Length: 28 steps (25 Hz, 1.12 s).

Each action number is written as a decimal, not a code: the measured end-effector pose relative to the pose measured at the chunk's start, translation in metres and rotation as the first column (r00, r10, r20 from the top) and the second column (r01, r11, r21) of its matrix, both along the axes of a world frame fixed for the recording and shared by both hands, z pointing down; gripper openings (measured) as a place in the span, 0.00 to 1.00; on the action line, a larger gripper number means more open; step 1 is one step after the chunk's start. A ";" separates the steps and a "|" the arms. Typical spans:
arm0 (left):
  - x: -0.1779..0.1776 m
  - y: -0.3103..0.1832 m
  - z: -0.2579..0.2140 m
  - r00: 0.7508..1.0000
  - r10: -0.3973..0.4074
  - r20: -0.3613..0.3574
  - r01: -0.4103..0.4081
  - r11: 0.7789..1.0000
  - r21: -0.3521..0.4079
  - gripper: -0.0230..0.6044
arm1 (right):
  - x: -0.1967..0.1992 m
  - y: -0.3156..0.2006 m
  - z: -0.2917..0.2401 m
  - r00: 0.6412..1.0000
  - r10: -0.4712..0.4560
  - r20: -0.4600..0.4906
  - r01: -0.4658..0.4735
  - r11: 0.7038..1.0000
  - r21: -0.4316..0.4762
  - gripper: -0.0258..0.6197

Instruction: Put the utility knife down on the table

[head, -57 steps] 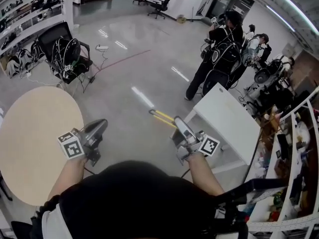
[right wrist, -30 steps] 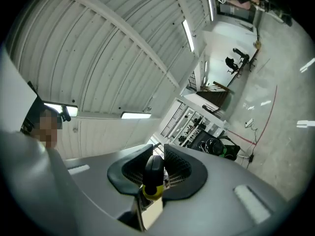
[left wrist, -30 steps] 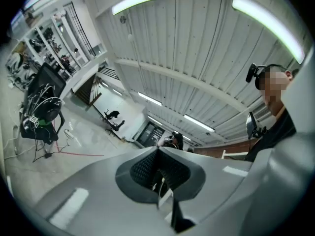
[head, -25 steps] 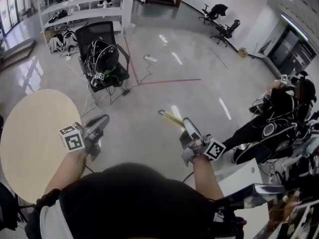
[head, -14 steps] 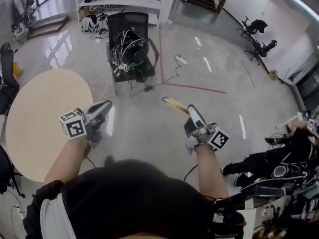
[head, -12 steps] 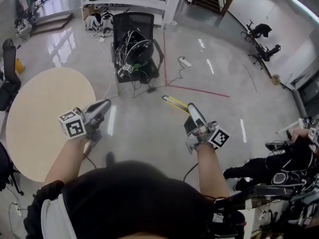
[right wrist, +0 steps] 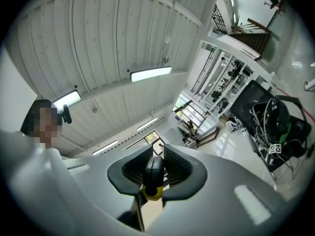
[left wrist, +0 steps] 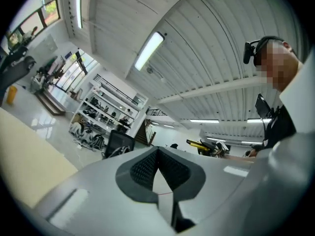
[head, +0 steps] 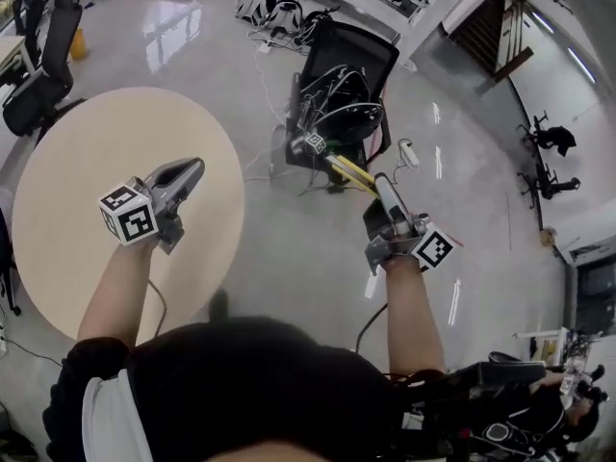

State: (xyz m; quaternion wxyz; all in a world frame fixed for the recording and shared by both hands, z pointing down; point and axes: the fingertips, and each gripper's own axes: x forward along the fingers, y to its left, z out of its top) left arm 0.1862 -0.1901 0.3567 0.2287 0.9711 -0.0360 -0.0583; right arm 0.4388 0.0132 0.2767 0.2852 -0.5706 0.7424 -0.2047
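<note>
Hovering over the round desk [head: 77, 181], left tongs [head: 195, 167] were closed, empty; right tongs [head: 382, 185] gripped the utility knife [head: 351, 171] above open floor [head: 289, 258].

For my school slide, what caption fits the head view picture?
Right tongs grip a yellow knife near a round table.

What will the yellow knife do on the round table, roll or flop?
Probably stiff: the utility knife sticks straight out of the right gripper without drooping. It looks long and flat-sided, so on the level table it would likely lie still, not roll.
</note>
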 end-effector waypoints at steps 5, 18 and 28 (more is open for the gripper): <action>-0.055 -0.111 0.040 0.985 -0.163 0.049 0.164 0.986 -0.021 0.03 | -0.031 -0.161 0.023 0.987 -0.160 -0.010 0.160 0.987 -0.033 0.17; -0.138 -0.263 0.125 0.936 -0.320 0.146 0.332 0.941 -0.071 0.03 | -0.145 -0.444 0.127 0.910 -0.413 0.044 0.415 0.900 -0.137 0.17; -0.179 -0.323 0.181 0.911 -0.361 0.199 0.384 0.919 -0.091 0.03 | -0.202 -0.572 0.225 0.885 -0.460 0.077 0.465 0.860 -0.210 0.17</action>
